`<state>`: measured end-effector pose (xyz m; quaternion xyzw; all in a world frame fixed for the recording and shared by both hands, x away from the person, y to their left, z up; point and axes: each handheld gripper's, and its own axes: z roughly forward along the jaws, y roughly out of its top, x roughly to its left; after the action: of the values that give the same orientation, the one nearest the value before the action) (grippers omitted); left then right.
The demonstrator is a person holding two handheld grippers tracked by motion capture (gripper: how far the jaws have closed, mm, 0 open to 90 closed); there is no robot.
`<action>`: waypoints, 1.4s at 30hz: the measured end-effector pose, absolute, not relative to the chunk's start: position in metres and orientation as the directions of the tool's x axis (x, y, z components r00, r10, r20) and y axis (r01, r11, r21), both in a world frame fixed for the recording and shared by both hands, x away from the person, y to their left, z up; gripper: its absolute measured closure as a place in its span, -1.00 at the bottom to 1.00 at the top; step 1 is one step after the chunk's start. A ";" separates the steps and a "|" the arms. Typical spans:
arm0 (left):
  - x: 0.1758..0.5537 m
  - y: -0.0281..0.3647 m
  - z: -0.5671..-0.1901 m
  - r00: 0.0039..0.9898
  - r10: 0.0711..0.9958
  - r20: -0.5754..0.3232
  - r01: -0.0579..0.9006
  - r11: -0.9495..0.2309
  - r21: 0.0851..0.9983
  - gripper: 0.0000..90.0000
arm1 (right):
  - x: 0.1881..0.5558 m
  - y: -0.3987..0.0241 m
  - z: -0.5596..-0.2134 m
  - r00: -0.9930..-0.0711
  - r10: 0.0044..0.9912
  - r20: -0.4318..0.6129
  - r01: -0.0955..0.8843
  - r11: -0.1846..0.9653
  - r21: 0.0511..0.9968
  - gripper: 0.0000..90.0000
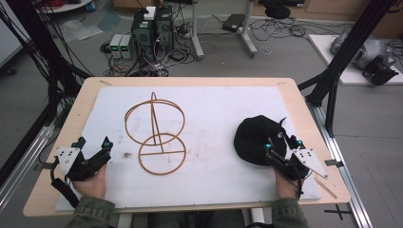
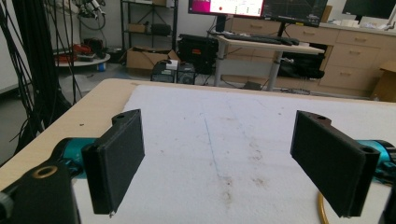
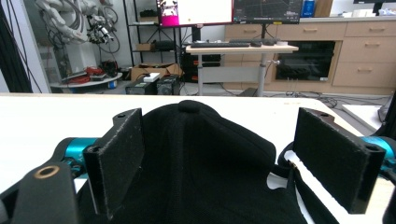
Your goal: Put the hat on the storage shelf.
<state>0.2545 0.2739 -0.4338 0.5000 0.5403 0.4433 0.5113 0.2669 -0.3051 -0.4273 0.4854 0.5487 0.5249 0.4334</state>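
Sitting limp: soft black cap (image 1: pixel 254 138)

The high view looked forward and down on the whole worktop (image 1: pixel 294 95) from the person's side. Each claw view sat low and close, facing across the worktop toward the room behind. Both claw views shared the desk (image 2: pixel 266 42) with monitors.
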 end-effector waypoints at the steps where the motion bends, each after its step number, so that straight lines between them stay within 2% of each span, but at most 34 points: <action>1: 0.255 0.274 -0.434 0.024 0.993 -0.115 0.085 0.112 0.990 -0.60 | 0.267 -0.305 -0.427 -0.150 0.988 0.034 0.074 -0.023 0.997 -0.64; 42: 0.255 0.276 -0.434 0.022 0.994 -0.107 0.092 0.105 0.990 -0.60 | 0.273 -0.304 -0.426 -0.171 0.984 0.039 0.092 -0.024 0.996 -0.64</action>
<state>0.2551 0.2759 -0.4344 0.5015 0.5412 0.4429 0.5094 0.2731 -0.3042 -0.4264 0.4844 0.5553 0.5266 0.4239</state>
